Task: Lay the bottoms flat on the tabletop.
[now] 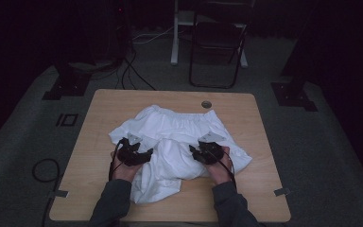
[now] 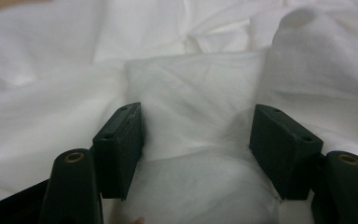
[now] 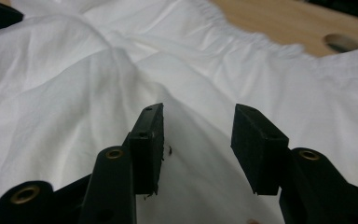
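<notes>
Both pairs of black jaws stand apart over a white garment (image 1: 179,142) that lies crumpled across the middle of the wooden table (image 1: 99,123). On the left gripper (image 2: 198,140) the pads are wide apart, with a raised fold of the thin cloth between them but not pressed by either pad. On the right gripper (image 3: 198,140) the jaws are parted too, a soft ridge of cloth rising into the gap, untouched as far as the right gripper view shows.

No brand, label or writing can be read anywhere. The garment is thin, matt and much creased, nearly see-through where a single layer stands up in the left gripper view; along its far edge runs a gathered, ruffled band (it looks elasticated). Each jaw ends in a flat rectangular pad, and brass-coloured rivets sit in the rounded arms behind them.

From the high view, the left hand (image 1: 123,168) and the right hand (image 1: 220,165) come in from the near edge in dark sleeves, each gripper resting on the cloth, well apart. A round cable hole (image 1: 206,104) sits in the tabletop just beyond the garment. Past the table stands a dark folding chair (image 1: 217,47) on grey carpet, with cables (image 1: 132,71) trailing across the floor.
</notes>
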